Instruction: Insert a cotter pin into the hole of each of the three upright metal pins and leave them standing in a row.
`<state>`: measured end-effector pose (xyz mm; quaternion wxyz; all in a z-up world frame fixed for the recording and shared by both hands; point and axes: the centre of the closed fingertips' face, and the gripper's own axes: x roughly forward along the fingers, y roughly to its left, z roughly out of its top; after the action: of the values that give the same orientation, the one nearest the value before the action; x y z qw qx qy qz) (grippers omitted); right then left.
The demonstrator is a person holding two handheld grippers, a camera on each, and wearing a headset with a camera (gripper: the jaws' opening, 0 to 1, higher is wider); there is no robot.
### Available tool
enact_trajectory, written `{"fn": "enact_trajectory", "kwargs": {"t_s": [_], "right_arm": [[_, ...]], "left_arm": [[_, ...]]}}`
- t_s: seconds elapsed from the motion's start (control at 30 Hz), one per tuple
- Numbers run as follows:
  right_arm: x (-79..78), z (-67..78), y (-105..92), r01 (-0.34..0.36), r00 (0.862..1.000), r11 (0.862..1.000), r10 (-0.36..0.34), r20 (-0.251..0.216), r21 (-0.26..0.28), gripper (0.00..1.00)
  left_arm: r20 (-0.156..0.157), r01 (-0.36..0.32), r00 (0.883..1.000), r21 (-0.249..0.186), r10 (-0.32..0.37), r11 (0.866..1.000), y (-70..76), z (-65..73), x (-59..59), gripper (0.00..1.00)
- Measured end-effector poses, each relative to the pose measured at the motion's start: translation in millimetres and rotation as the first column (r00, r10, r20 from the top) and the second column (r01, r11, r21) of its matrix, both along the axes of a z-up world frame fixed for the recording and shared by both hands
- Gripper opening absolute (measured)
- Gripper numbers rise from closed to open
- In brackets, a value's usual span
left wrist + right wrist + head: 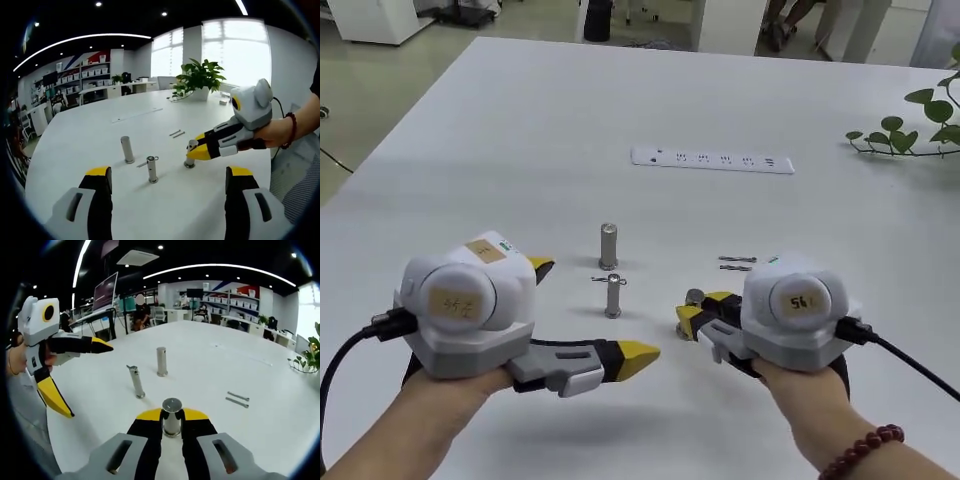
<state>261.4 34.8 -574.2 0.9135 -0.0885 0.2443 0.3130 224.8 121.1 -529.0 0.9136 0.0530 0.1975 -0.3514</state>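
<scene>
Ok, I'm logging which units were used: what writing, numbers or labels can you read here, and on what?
"56": handwritten on the tan sticker on the back of the right gripper; last character uncertain.
On the left gripper, the tan label on its back is handwritten but too blurred to read.
The top sticker on it: unreadable.
The power strip: no legible marking.

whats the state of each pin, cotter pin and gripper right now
far metal pin: upright, nothing through it
middle metal pin: upright, inserted cotter pin through its hole
near metal pin: upright, clamped between the right gripper's jaws
loose cotter pins: two, lying flat on the table
left gripper: jaws wide open, empty
right gripper: shut on near metal pin
</scene>
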Motion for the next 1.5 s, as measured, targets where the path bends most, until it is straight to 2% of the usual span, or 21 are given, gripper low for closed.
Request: {"fn": "enact_trajectory", "kwargs": {"t_s": [0.17, 0.47, 0.63, 0.83, 0.93, 1.03, 1.07, 1.13, 1.33, 1.5], "right_arm": [[-2.8, 0.1, -0.7, -0.008, 1.000, 1.000, 0.008, -0.014, 0.015, 0.10], [-9.7, 9.2, -6.4, -0.028, 0.999, 0.999, 0.030, -0.044, 0.028, 0.17], [-12.5, 16.7, -10.0, -0.074, 0.995, 0.997, 0.075, -0.058, 0.021, 0.18], [-13.6, 19.1, -20.8, -0.138, 0.987, 0.990, 0.134, -0.085, -0.041, 0.19], [-12.5, 20.3, -28.9, -0.185, 0.979, 0.977, 0.174, -0.103, -0.105, 0.19], [-10.1, 21.2, -35.8, -0.206, 0.974, 0.969, 0.189, -0.127, -0.140, 0.19], [-7.1, 21.8, -38.3, -0.214, 0.973, 0.965, 0.197, -0.120, -0.151, 0.19], [-4.7, 19.5, -42.6, -0.222, 0.970, 0.961, 0.201, -0.136, -0.162, 0.18], [-2.5, 11.4, -53.7, -0.266, 0.957, 0.938, 0.228, -0.181, -0.221, 0.18], [0.6, 19.8, -54.8, -0.281, 0.954, 0.927, 0.241, -0.178, -0.248, 0.18]], "left_arm": [[0.001, 0.002, 1.000, 0.001, -0.002, 1.000, -0.6, 0.0, -0.3, 0.93], [0.000, 0.007, 1.000, 0.001, -0.007, 1.000, -3.0, -0.6, -1.4, 0.95], [-0.001, 0.007, 1.000, -0.001, -0.007, 1.000, -2.7, -0.5, -1.8, 0.95], [0.001, 0.009, 1.000, -0.002, -0.009, 1.000, -3.6, 0.1, -1.6, 0.95], [0.004, 0.011, 1.000, -0.001, -0.011, 1.000, -3.8, 0.5, -1.3, 0.95], [0.009, 0.015, 1.000, 0.001, -0.015, 1.000, -4.4, 1.5, -1.6, 0.95], [0.009, 0.017, 1.000, 0.000, -0.017, 1.000, -4.8, 1.7, -1.9, 0.94], [0.009, 0.018, 1.000, -0.004, -0.018, 1.000, -5.5, 2.9, -2.2, 0.94], [0.013, 0.012, 1.000, 0.000, -0.012, 1.000, -4.3, 3.8, -2.2, 0.94], [0.013, 0.013, 1.000, 0.002, -0.013, 1.000, -5.0, 4.1, -2.6, 0.94]]}}
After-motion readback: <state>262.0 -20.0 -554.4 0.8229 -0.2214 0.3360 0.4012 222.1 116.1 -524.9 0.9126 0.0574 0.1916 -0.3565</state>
